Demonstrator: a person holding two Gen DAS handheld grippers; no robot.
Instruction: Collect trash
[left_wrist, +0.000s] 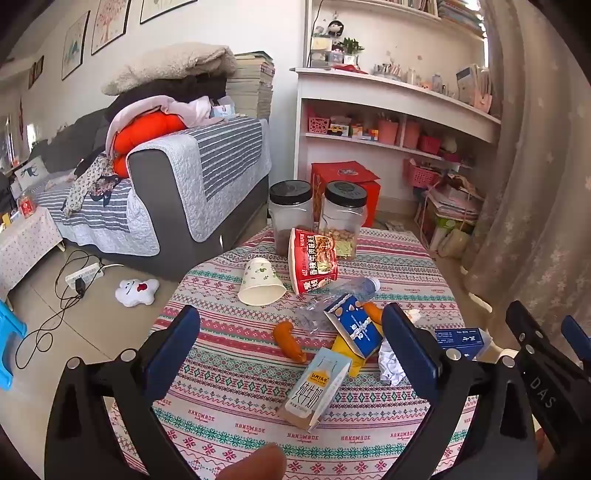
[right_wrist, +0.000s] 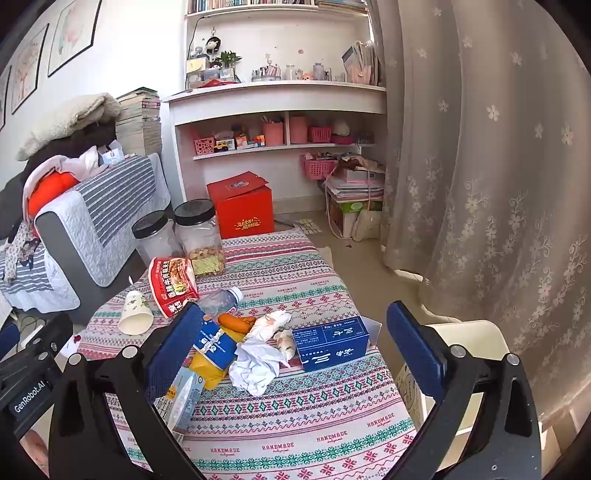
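Above the near edge of the counter (left_wrist: 236, 402), L hand-held gripper (left_wrist: 291, 354) hangs w/ jaws wide apart, nothing between the pads; tilted down toward the litter. A fingertip (left_wrist: 258, 461) shows at bottom of L wrist view. R hand-held gripper (right_wrist: 295, 354) sits alongside to the right, jaws likewise spread, nothing gripped. Just ahead of L gripper: milk carton (left_wrist: 317, 387) lying flat on the patterned cloth, blue-white carton (left_wrist: 356, 328) beyond it resting on a yellow wrapper (left_wrist: 351, 354), orange peel piece (left_wrist: 290, 341) to its left. Ahead of R gripper: crumpled white paper (right_wrist: 255, 365), touching the yellow wrapper's side; blue box (right_wrist: 332, 343) just right of it, open flap at back. Farther out: clear plastic bottle (left_wrist: 343, 295) on its side, paper cup (left_wrist: 260, 282) tipped over, red noodle cup (left_wrist: 314, 258) leaning by two black-lidded jars (left_wrist: 314, 218) at far edge. Sofa (left_wrist: 184, 177) left, shelves (right_wrist: 277, 122) behind, curtain (right_wrist: 480, 184) right.
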